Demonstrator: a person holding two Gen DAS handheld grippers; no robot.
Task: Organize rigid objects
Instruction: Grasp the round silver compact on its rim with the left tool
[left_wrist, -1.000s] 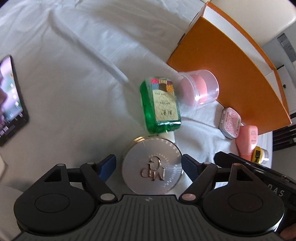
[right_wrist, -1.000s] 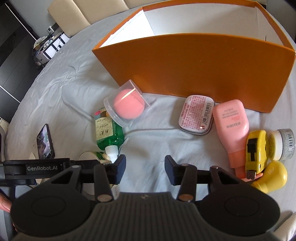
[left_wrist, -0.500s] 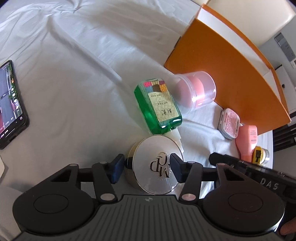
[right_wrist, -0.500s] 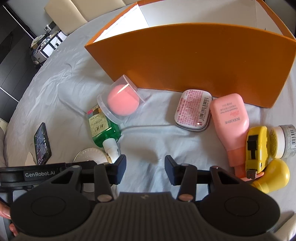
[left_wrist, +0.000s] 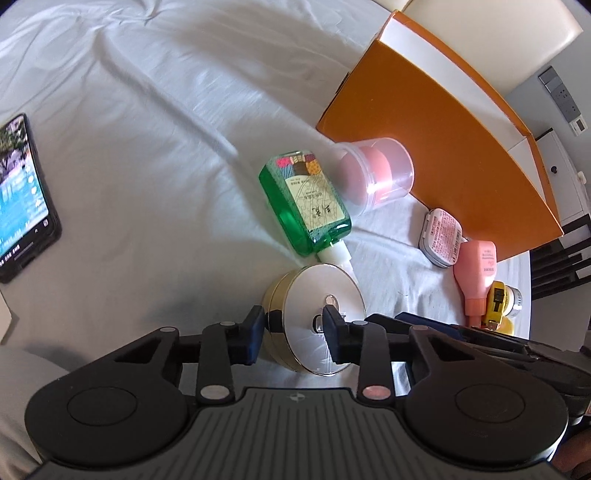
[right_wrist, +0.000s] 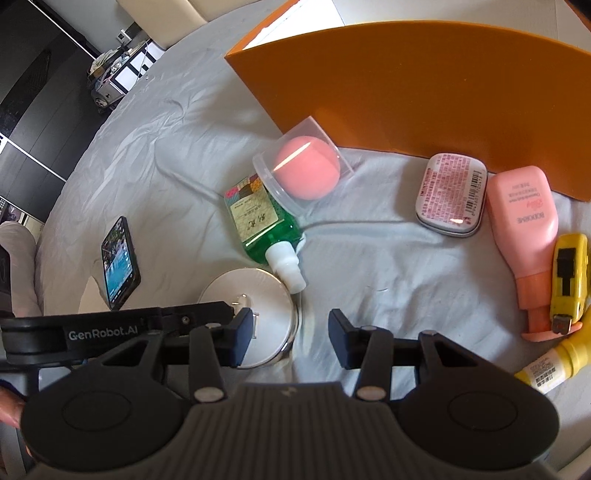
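Both views are bright with daylight. The white sheet (left_wrist: 155, 155) is close to overexposed in the left wrist view, and its folds throw soft shadows. A white glare streak crosses the clear cup (right_wrist: 303, 166) over the pink ball, and the round compact (left_wrist: 317, 317) reflects light strongly on its silver lid. The phone (left_wrist: 22, 199) screen glows. A soft grey shadow lies on the sheet under the left gripper (left_wrist: 293, 328). The fisheye lens bends the orange box (right_wrist: 424, 92) wall into a curve, and the corners fall to black. The sheet just beside the compact looks smeared in the right wrist view.
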